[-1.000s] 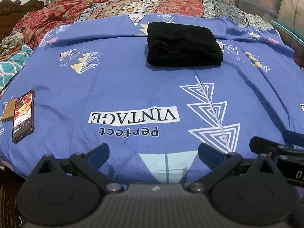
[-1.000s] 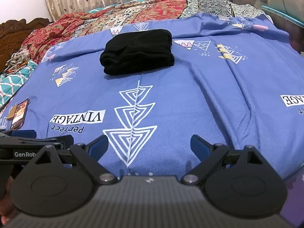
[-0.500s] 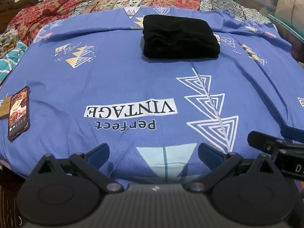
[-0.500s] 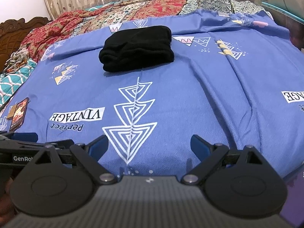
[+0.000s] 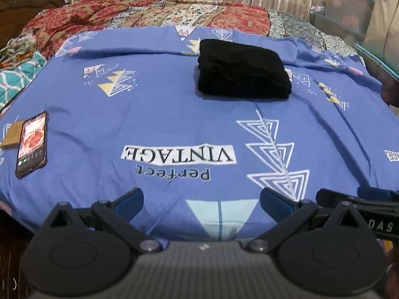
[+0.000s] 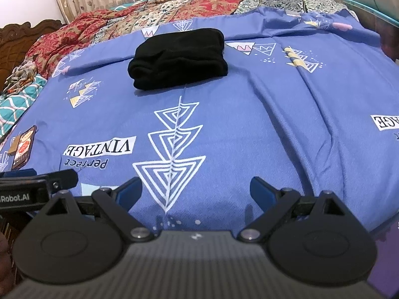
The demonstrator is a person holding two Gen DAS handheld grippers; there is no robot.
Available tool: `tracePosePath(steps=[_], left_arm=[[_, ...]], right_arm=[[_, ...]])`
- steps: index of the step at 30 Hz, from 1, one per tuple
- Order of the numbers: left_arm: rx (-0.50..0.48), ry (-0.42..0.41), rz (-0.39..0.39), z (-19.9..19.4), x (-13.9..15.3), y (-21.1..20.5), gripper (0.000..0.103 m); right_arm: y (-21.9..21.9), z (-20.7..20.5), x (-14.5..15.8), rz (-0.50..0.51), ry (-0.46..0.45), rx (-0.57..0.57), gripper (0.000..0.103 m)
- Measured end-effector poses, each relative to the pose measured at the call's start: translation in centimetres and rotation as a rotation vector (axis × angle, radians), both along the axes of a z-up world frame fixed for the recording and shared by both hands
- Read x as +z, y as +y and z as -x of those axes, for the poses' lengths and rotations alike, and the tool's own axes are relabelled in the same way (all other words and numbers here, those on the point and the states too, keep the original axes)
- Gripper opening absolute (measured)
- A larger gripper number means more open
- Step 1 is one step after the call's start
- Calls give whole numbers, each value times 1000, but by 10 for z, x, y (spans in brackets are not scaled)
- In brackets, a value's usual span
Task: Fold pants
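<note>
The black pants point(image 5: 243, 71) lie folded in a compact stack on the far part of the blue bedsheet point(image 5: 162, 124); they also show in the right wrist view point(image 6: 178, 58). My left gripper point(image 5: 202, 203) is open and empty near the bed's front edge, far from the pants. My right gripper point(image 6: 195, 190) is open and empty, beside the left one. The right gripper's side shows at the right of the left wrist view point(image 5: 361, 203). The left gripper's side shows at the left of the right wrist view point(image 6: 37, 182).
A phone point(image 5: 32, 143) with a lit screen lies at the sheet's left edge beside a small tan card point(image 5: 12, 134). Patterned red quilts point(image 5: 149, 15) are bunched at the far side before a curtain. Plastic bins point(image 5: 349, 15) stand at the right.
Both grippers have shifted slightly, so the view tilts up and back a little. The pants have not moved. Both grippers stay open.
</note>
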State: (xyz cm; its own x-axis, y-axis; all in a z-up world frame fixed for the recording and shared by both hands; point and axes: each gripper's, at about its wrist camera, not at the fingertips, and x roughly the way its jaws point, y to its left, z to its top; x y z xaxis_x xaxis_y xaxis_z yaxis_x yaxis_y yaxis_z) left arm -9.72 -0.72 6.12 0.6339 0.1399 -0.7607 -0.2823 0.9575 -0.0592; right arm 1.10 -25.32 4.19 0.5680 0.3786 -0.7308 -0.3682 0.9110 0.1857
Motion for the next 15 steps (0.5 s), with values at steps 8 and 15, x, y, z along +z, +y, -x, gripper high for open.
tracePosePath(steps=[8, 15], left_arm=[[-16, -1, -35, 3, 1, -1, 103], [14, -20, -78, -13, 23, 16, 103]], right_arm=[[0, -2, 1, 14, -9, -5, 95], [6, -12, 23, 41, -42, 44, 95]])
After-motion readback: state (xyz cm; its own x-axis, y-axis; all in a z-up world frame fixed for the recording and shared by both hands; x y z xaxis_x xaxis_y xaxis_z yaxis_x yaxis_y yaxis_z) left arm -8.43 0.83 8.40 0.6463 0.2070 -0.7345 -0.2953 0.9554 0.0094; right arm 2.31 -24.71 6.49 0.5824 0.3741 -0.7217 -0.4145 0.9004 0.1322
